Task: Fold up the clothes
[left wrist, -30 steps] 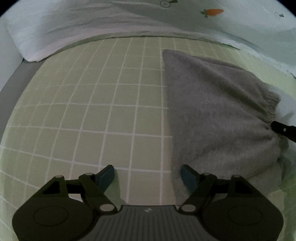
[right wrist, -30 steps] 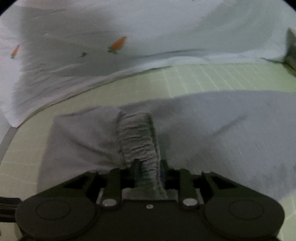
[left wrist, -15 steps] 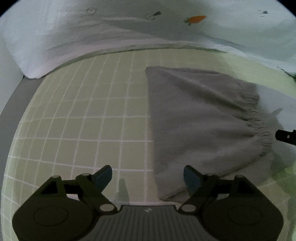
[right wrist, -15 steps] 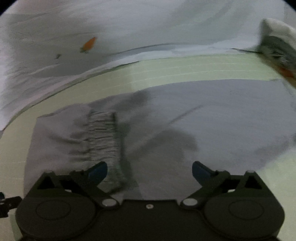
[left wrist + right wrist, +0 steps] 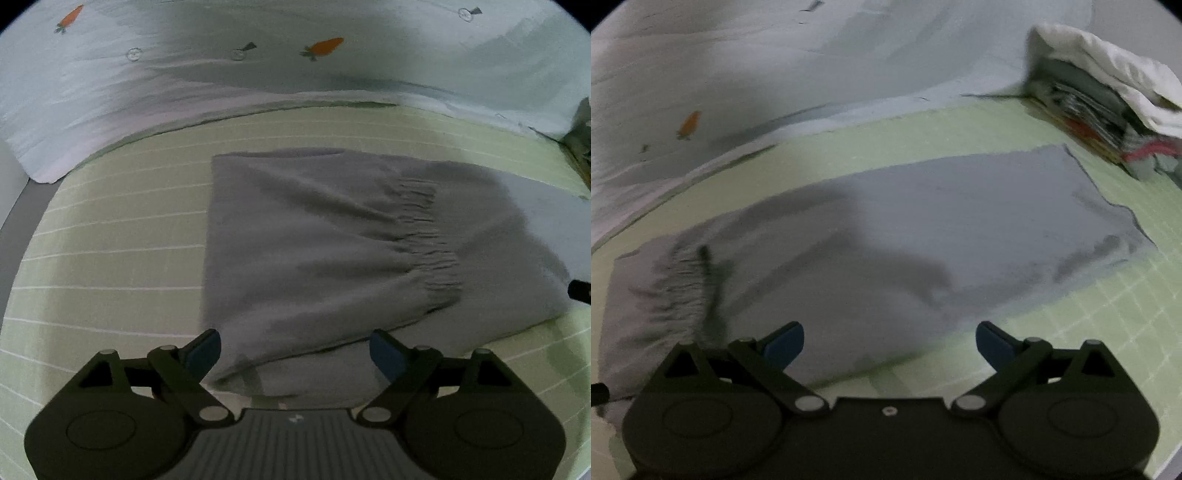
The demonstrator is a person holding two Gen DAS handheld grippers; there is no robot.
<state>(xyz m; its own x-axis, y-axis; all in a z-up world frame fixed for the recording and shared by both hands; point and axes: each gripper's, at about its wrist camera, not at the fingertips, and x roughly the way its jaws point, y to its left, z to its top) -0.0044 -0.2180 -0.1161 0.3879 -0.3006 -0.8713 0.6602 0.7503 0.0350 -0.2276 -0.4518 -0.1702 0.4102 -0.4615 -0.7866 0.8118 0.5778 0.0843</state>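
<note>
Grey garment (image 5: 332, 236) lies folded flat — gathered elastic waistband (image 5: 428, 236) across its top

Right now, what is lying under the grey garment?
The grey garment lies flat on a light green sheet with white grid lines; the sheet shows all around its edges. Its gathered elastic waistband is folded on top. Whatever lies beneath the folded layers is covered.

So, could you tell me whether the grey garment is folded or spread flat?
Folded: the grey garment has its gathered waistband lying across its middle over another layer.
</note>
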